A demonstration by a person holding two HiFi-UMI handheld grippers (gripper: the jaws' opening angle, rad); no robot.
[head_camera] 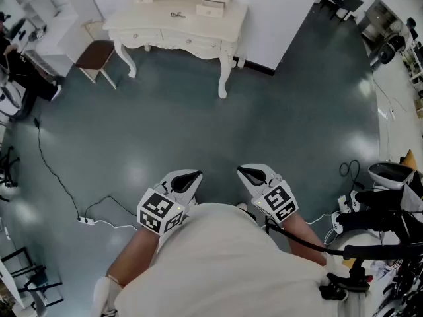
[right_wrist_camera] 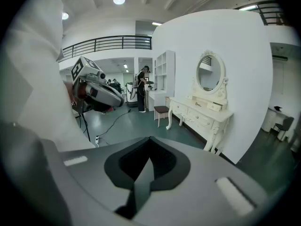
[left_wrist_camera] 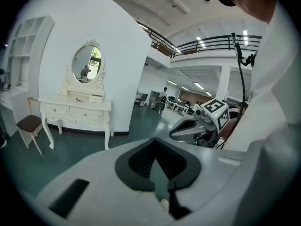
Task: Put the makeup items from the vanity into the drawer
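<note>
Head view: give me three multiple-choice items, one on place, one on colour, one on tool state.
1. Where is the vanity?
A. Within the person's reach
B. Across the floor, against the wall
C. Behind the person

2. Seat colour of the stool?
A. Brown
B. Blue
C. White

3. The left tool and right tool are:
A. Both shut, empty
B. Both holding brushes
C. Both wide open

Answers:
1 B: open floor lies between person and vanity.
2 A: the seat beside the vanity is brown.
3 A: each tool's view shows jaws together, nothing between.

Our cream top [head_camera: 225,269] fills the bottom centre.
The left gripper [head_camera: 193,175] and right gripper [head_camera: 244,172] are white, black-tipped shells with chequered marker cubes [head_camera: 158,211]; black cable [head_camera: 304,240] lower right.
</note>
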